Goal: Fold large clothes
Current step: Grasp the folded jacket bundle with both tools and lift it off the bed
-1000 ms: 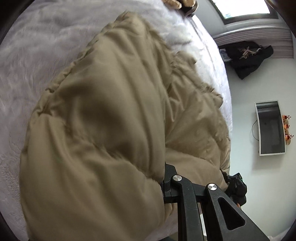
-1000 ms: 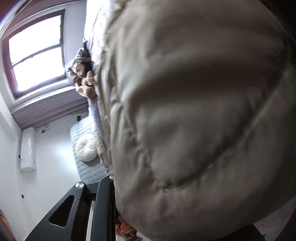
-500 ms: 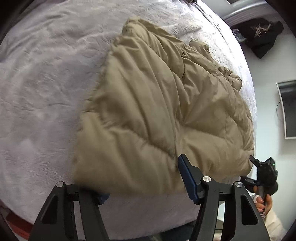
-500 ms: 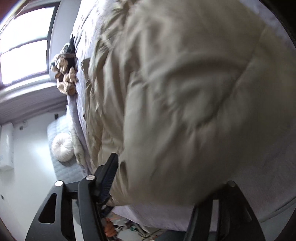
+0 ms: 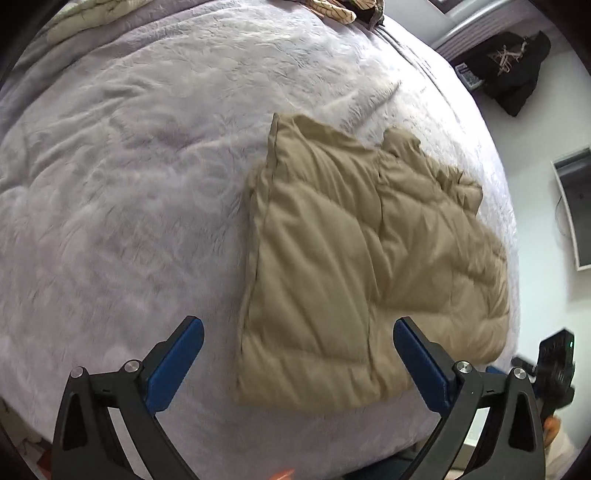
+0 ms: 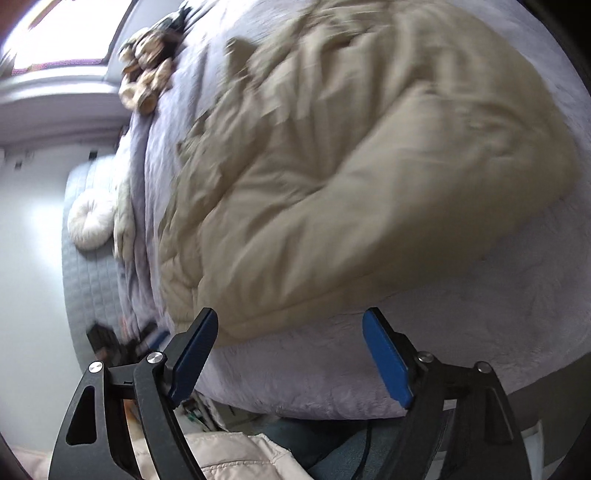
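left wrist view looked down on a tan quilted puffer garment (image 5: 354, 258) that lay folded on a pale lilac textured bedspread (image 5: 129, 166), toward the bed's near right part. its left edge ran as a fairly straight seamed line, and a vertical crease split it into a flatter left panel and a more rumpled right one. the left gripper (image 5: 297, 363) was spread wide with nothing between its blue-padded fingers (image 5: 177, 365); the garment's near edge showed in the gap between them, and whether the pads touched cloth could not be told. at the lower right edge a blurred black device (image 5: 554, 365) showed past the bed. further off, a black piece of clothing (image 5: 509, 70) hung by the pale wall, and a white-framed flat panel (image 5: 574, 206) sat on the wall to the right. patterned plush shapes (image 5: 332, 9) lay at the bed's far end.

in the right wrist view the same garment (image 6: 351, 166) filled most of the frame, motion-blurred, its puffy near hem resting on the bedspread (image 6: 443, 350). the right gripper (image 6: 290, 356) was also released, its blue pads (image 6: 192, 356) wide apart and just short of the hem, holding nothing. a brown stuffed toy (image 6: 147, 74) sat at the far end near a bright window (image 6: 66, 33), and a round white cushion (image 6: 90, 223) lay on a grey quilted mat (image 6: 92, 295) beside the bed. cream quilted fabric (image 6: 229, 458) showed along the bottom edge.
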Demonstrator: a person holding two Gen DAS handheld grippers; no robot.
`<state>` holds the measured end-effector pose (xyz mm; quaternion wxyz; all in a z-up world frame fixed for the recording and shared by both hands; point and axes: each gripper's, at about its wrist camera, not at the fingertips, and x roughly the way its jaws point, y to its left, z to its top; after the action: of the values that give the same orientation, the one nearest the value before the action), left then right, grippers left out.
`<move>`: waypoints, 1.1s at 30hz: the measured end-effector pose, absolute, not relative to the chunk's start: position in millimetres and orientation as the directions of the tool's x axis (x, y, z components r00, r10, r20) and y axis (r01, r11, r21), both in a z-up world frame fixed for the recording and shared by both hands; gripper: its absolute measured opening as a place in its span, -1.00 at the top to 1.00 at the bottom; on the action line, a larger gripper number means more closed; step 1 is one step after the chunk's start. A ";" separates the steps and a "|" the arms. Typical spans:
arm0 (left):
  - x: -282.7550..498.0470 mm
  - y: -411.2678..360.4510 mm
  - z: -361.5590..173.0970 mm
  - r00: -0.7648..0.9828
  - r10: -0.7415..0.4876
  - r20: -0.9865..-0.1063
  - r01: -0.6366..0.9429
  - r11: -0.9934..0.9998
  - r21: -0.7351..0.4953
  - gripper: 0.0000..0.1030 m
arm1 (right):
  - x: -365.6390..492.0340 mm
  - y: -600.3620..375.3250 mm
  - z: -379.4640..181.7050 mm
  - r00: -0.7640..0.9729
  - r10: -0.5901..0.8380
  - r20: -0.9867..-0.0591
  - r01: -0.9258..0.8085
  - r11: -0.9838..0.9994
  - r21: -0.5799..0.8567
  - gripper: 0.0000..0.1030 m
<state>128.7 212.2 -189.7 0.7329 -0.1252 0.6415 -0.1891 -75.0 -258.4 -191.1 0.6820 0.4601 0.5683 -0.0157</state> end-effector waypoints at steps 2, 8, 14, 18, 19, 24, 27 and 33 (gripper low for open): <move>147.2 204.2 -200.9 0.094 -0.441 -0.892 0.117 0.895 -0.430 -1.00 | -69.2 -240.2 -184.9 0.332 0.493 -0.805 0.495 0.635 0.593 -0.62; 187.2 198.6 -248.0 -0.032 -0.520 -0.854 0.155 0.841 -0.518 -0.99 | -57.6 -198.5 -165.5 0.282 0.458 -0.843 0.370 0.759 0.536 -0.62; 207.1 179.1 -297.3 -0.219 -0.619 -0.754 0.176 0.735 -0.654 -0.99 | -53.0 -187.3 -174.3 0.245 0.470 -0.848 0.387 0.755 0.529 -0.62; 210.6 167.0 -310.5 -0.277 -0.654 -0.704 0.182 0.684 -0.706 -0.99 | -51.3 -184.1 -179.4 0.234 0.464 -0.854 0.405 0.752 0.520 -0.62; 210.8 164.3 -312.0 -0.283 -0.656 -0.700 0.184 0.679 -0.711 -0.99 | -50.3 -182.5 -180.1 0.232 0.462 -0.856 0.406 0.754 0.517 -0.62; 208.2 158.9 -309.5 -0.322 -0.721 -0.613 0.165 0.595 -0.787 0.34 | -41.2 -171.7 -176.1 0.242 0.426 -0.872 0.393 0.778 0.490 -0.62; 206.7 162.8 -299.2 -0.313 -0.737 -0.599 0.154 0.583 -0.798 0.47 | -38.8 -172.2 -158.9 0.288 0.328 -0.900 0.380 0.823 0.422 -0.62; 194.3 164.5 -257.6 -0.282 -0.776 -0.564 0.146 0.546 -0.825 0.51 | -23.6 -176.3 -155.5 0.340 0.154 -0.928 0.366 0.887 0.281 0.86</move>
<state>194.3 164.5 -257.6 0.5531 -0.2304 0.6836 -0.4168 -23.6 -176.3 -155.5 0.7861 0.2278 0.5706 -0.0673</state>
